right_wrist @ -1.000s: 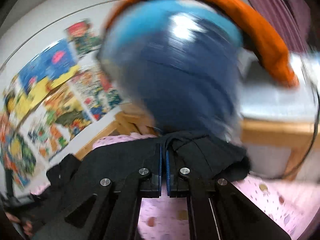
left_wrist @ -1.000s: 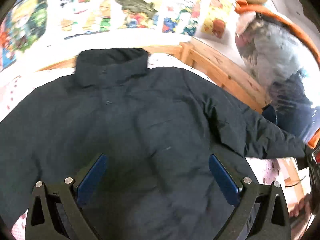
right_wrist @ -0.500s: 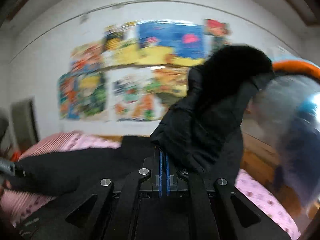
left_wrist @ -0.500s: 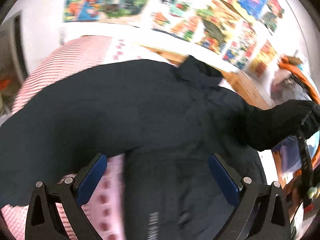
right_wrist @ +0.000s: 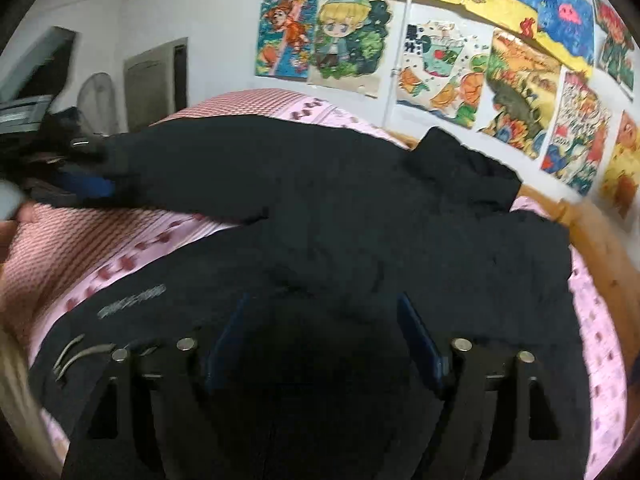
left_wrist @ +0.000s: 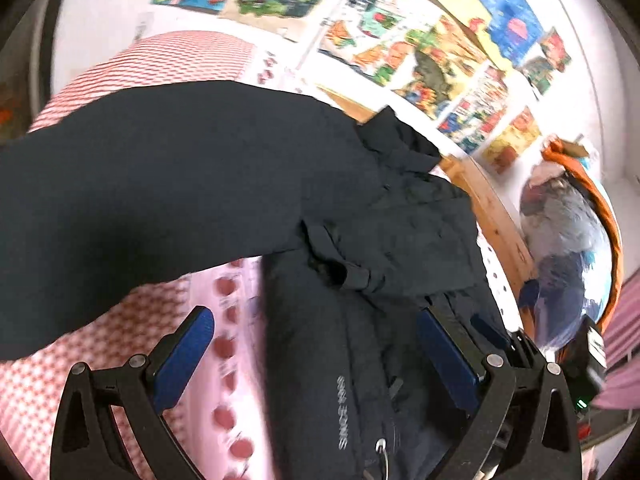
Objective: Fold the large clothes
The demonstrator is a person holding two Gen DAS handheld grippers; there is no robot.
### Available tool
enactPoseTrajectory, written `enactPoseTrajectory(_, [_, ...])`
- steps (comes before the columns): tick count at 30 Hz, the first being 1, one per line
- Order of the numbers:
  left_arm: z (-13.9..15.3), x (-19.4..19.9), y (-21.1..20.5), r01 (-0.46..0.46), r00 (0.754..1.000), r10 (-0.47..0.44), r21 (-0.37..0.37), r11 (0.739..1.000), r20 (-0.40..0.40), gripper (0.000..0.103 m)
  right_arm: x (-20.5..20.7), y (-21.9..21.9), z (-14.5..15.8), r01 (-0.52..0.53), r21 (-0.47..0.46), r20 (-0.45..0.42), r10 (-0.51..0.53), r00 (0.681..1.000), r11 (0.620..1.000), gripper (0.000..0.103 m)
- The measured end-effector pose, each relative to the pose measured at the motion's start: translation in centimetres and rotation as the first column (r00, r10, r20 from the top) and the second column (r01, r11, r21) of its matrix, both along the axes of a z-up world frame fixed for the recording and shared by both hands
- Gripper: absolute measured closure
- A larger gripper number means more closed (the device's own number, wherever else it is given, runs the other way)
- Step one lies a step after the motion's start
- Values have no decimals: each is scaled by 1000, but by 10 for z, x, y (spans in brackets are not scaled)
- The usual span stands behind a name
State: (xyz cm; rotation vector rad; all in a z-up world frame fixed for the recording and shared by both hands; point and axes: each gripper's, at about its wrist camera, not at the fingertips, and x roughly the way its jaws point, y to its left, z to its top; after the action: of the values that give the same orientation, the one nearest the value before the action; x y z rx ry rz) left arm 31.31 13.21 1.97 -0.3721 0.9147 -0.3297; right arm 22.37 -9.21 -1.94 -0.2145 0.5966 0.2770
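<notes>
A dark padded jacket (left_wrist: 360,208) lies spread on the pink bed (left_wrist: 188,296). Its left sleeve (left_wrist: 140,168) stretches out to the left. The other sleeve is folded across the body, cuff (left_wrist: 354,276) lying near the middle. My left gripper (left_wrist: 316,344) is open above the jacket's left edge and the sheet, nothing between its blue pads. In the right wrist view my right gripper (right_wrist: 322,336) hovers over the jacket (right_wrist: 360,220); its jaws are opening with nothing between them. The left gripper (right_wrist: 80,176) shows there by the end of the outstretched sleeve (right_wrist: 200,160).
A wooden bed frame (left_wrist: 496,220) runs along the far right side. Colourful drawings (right_wrist: 440,64) cover the wall behind. An orange-rimmed bundle of grey and blue cloth (left_wrist: 568,240) stands beyond the frame. A fan and door (right_wrist: 152,76) are at the left.
The right gripper, shut on the jacket's sleeve, swung it across over the body and let go; its jaws now stand apart. The left gripper moved left toward the outstretched sleeve.
</notes>
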Motion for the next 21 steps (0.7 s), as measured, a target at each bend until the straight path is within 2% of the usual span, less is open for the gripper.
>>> enactPoseTrajectory(2, [-9, 15, -15, 26, 999, -25, 11, 1000, -32, 1, -17, -1, 3, -4, 16, -7, 4, 1000, 1000, 32])
enactPoseTrajectory(5, [-24, 43, -40, 67, 993, -66, 14, 998, -96, 1, -50, -29, 5, 24, 50, 5, -24, 1000, 998, 32])
enactPoseTrajectory(8, [-44, 68, -61, 72, 982, -64, 38, 997, -178, 2, -79, -63, -5, 65, 73, 17, -67, 998, 995, 32])
enactPoseTrajectory(10, [-54, 81, -72, 70, 975, -55, 62, 996, -217, 8, -84, -92, -5, 102, 76, 25, -104, 994, 992, 32])
enactPoseTrajectory(12, [-61, 94, -86, 62, 971, -33, 116, 991, -236, 28, -85, -115, -3, 143, 75, 35, -145, 989, 987, 32])
enactPoseTrajectory(13, [-63, 97, -90, 54, 970, -20, 134, 990, -244, 34, -88, -126, -3, 164, 76, 41, -168, 985, 984, 32])
enactPoseTrajectory(15, [-67, 106, -96, 39, 966, -3, 131, 991, -260, 55, -84, -147, -3, 205, 85, 41, -209, 977, 975, 32])
enactPoseTrajectory(16, [-69, 110, -99, 39, 964, -6, 119, 992, -268, 62, -84, -156, -5, 226, 97, 38, -231, 972, 969, 32])
enactPoseTrajectory(18, [-71, 117, -107, 37, 962, 4, 145, 989, -272, 91, -84, -172, -9, 259, 124, 28, -265, 964, 958, 32])
enactPoseTrajectory(21, [-57, 117, -122, 40, 983, 1, 218, 975, -184, 97, -68, -190, -14, 310, 144, 9, -315, 949, 940, 32])
